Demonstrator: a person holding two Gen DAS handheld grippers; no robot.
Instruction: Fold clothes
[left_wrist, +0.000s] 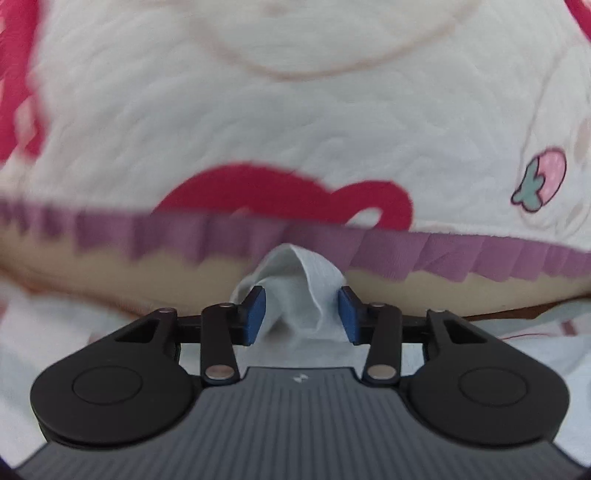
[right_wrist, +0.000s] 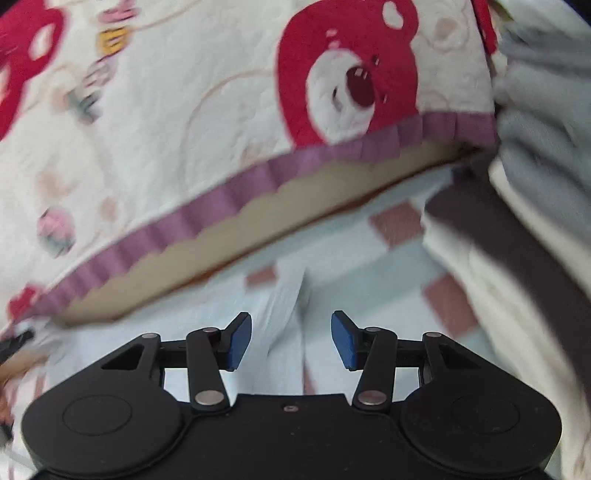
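Your left gripper (left_wrist: 302, 314) stands with its jaws partly apart over the bed, a peaked fold of pale garment (left_wrist: 295, 291) rising between its blue pads (left_wrist: 256, 314). The cloth fills the gap and lies against both pads, but they do not visibly pinch it. Just beyond the fingertips runs the purple frill (left_wrist: 443, 254) of a white quilted blanket (left_wrist: 258, 122) printed with red shapes and a small strawberry (left_wrist: 541, 179), a tan strip showing beneath it.

Your right gripper (right_wrist: 291, 339) is likewise partly open and holds nothing. Under and ahead of its pads (right_wrist: 343, 339) lies more of the pale cloth (right_wrist: 280, 306), a crease running straight out from the gap, on a sheet with pink squares (right_wrist: 395, 221). Beyond it the same frilled blanket slants across, a red bear's face (right_wrist: 347, 77) on it. To the right of the fingers sits a blurred heap of cream and dark fabric (right_wrist: 517, 258).
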